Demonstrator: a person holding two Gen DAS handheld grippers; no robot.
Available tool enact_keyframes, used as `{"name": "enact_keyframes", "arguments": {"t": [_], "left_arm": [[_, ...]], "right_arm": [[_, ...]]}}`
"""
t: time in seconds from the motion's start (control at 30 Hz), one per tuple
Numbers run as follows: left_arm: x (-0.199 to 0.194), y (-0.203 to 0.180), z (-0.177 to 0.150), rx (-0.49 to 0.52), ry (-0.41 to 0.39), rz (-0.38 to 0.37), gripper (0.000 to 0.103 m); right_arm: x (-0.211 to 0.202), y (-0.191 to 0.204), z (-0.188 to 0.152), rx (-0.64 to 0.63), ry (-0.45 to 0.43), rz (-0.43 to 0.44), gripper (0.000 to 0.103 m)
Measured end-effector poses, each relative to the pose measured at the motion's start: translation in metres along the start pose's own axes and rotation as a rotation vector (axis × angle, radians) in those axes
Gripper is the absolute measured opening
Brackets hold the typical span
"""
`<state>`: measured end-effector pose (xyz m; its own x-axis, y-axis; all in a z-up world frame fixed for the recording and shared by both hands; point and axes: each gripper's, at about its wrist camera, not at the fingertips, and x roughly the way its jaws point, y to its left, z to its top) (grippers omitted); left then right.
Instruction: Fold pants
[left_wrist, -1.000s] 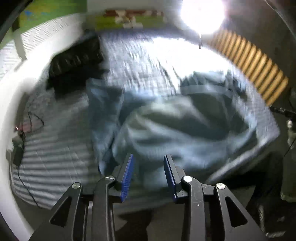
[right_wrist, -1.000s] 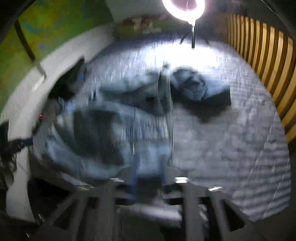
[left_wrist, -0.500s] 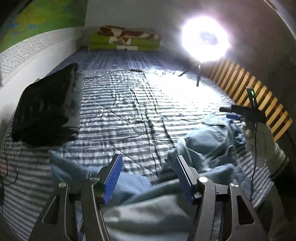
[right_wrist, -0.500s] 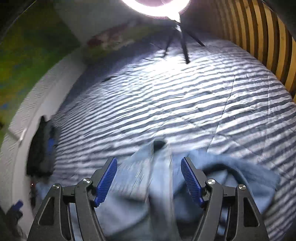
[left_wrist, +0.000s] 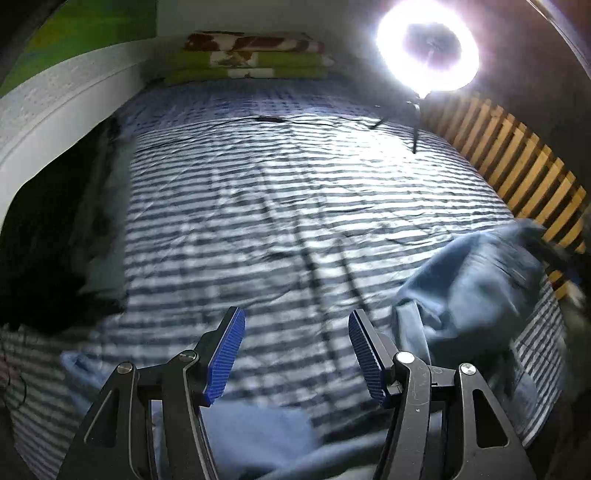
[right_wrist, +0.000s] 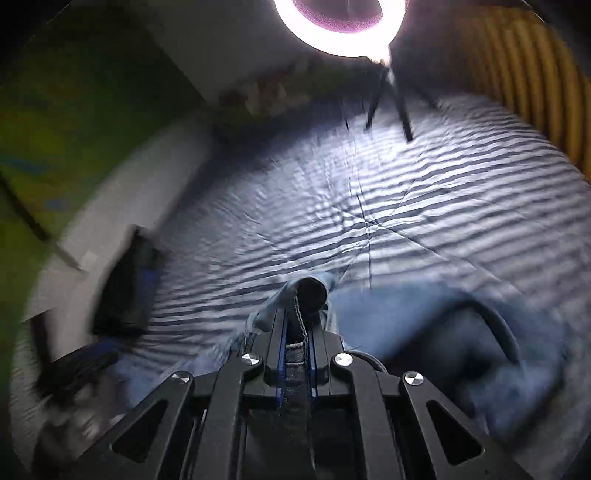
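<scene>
Light blue jeans lie crumpled on the striped bedspread, bunched at the right and trailing under my left gripper. That gripper is open, its blue pads over bare bedspread with nothing between them. In the right wrist view my right gripper is shut on a thick seamed edge of the jeans, which sticks up between the fingers and rounds over at the tip. The rest of the denim spreads to the right, blurred.
The striped bedspread covers the bed. A ring light on a tripod stands at the far right. A black garment pile lies at the left edge. Folded green and brown blankets sit at the head, wooden slats at the right.
My right gripper went from open over the jeans to shut on their edge. My left gripper stayed open and shifted, so bare bedspread now lies between its pads.
</scene>
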<state>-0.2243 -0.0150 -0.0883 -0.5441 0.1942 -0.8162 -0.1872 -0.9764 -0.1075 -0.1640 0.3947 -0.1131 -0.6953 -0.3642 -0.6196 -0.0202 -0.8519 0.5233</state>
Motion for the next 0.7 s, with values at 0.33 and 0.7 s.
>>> {"name": "enact_keyframes", "arguments": {"t": [0.33,0.7], "left_arm": [[0.093,-0.159,0.063,0.192,0.090,-0.159,0.086],[0.166,-0.252,0.057,0.245,0.259,-0.100,0.010]], "right_arm": [[-0.170,-0.081,-0.141,0.242,0.003,-0.094,0.008],[-0.204,-0.097,-0.151,0.224,-0.018,-0.146,0.008]]}}
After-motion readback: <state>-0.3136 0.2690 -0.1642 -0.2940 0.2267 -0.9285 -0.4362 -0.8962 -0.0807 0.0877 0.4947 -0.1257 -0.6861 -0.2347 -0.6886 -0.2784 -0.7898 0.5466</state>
